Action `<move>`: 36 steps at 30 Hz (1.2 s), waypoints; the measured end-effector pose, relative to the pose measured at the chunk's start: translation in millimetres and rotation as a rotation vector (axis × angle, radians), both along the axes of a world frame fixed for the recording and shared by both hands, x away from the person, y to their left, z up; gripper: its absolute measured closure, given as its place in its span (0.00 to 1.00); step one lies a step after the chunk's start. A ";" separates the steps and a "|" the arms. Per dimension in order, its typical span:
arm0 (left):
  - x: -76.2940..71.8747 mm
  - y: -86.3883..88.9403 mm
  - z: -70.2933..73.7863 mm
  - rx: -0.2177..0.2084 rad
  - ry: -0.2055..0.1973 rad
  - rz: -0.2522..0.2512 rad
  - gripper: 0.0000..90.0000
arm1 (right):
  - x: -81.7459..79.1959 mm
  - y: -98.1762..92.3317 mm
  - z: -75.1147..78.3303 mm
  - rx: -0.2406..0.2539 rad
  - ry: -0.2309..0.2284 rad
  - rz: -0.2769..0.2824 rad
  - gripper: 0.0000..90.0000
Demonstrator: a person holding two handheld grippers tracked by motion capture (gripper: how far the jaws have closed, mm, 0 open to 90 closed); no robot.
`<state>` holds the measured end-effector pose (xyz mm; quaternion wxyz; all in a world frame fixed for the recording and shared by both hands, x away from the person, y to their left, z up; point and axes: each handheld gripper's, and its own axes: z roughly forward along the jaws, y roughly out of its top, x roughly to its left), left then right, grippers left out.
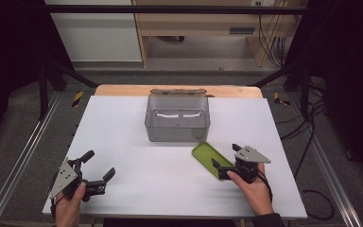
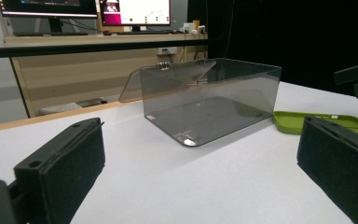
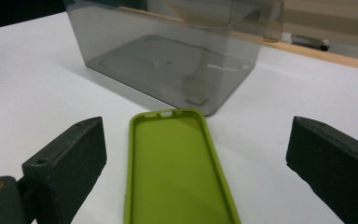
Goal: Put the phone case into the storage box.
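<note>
A green phone case point(image 1: 209, 159) point(image 3: 177, 168) point(image 2: 324, 123) lies flat, hollow side up, on the white table just right of centre. Behind it stands a clear smoky plastic box point(image 1: 177, 118) point(image 2: 205, 100) point(image 3: 172, 51) with its hinged lid folded back. My right gripper point(image 1: 228, 161) point(image 3: 191, 172) is open, its jaws standing on either side of the case's near end without touching it. At the front left my left gripper point(image 1: 99, 165) point(image 2: 200, 177) is open over bare table, pointed toward the box, nothing between its jaws.
The white table top point(image 1: 123, 132) has bare room on the left and in front of the box. A wooden strip point(image 1: 123, 90) edges the far side. Metal rails point(image 1: 14, 161) run along both sides, with cables point(image 1: 312, 189) on the right floor.
</note>
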<state>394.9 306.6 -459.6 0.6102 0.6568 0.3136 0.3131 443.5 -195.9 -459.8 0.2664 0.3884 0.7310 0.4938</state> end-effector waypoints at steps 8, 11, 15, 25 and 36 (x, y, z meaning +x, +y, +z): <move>-1.2 -1.5 0.4 0.011 -0.002 -0.007 0.01 | 14.6 25.1 6.6 -0.085 0.060 0.054 0.07; -1.1 -1.9 1.3 0.015 -0.005 -0.007 0.01 | 17.9 31.8 3.7 -0.121 0.101 0.080 0.10; -1.4 -1.6 1.6 0.013 -0.006 -0.006 0.01 | 22.3 37.6 1.8 -0.186 0.145 0.075 0.15; -0.9 -1.8 1.6 0.014 -0.005 -0.010 0.01 | 29.9 41.3 2.7 -0.215 0.180 0.096 0.31; -0.2 -1.3 1.2 0.011 -0.002 -0.007 0.01 | 43.4 47.9 2.1 -0.236 0.214 0.099 0.75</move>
